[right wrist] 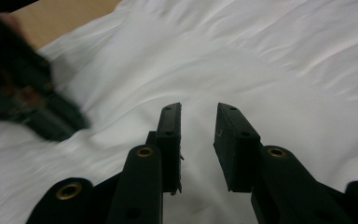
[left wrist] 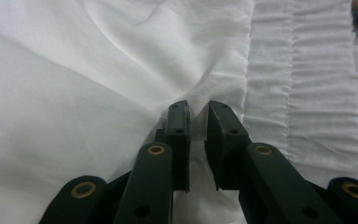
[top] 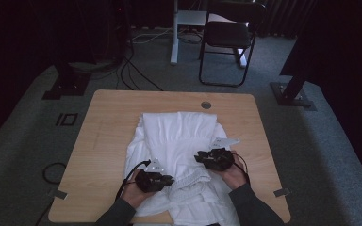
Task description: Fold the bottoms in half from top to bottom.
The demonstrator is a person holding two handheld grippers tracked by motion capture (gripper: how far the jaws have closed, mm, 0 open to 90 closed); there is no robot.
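High view: white garment (top: 176, 141), folded w/ ribbed elastic band (top: 191, 178), lay mid-table (top: 108, 122). Left gripper (top: 166, 179) and right gripper (top: 201, 157) hovered over it, jaws slightly apart, holding nothing. Grey carpet (top: 330, 155), black chair (top: 228, 35) behind.

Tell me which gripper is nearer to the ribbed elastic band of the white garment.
Left. The left gripper sits right beside the ribbed elastic band, its jaws slightly apart over the cloth next to it. The right gripper hovers farther up the white garment, jaws apart.
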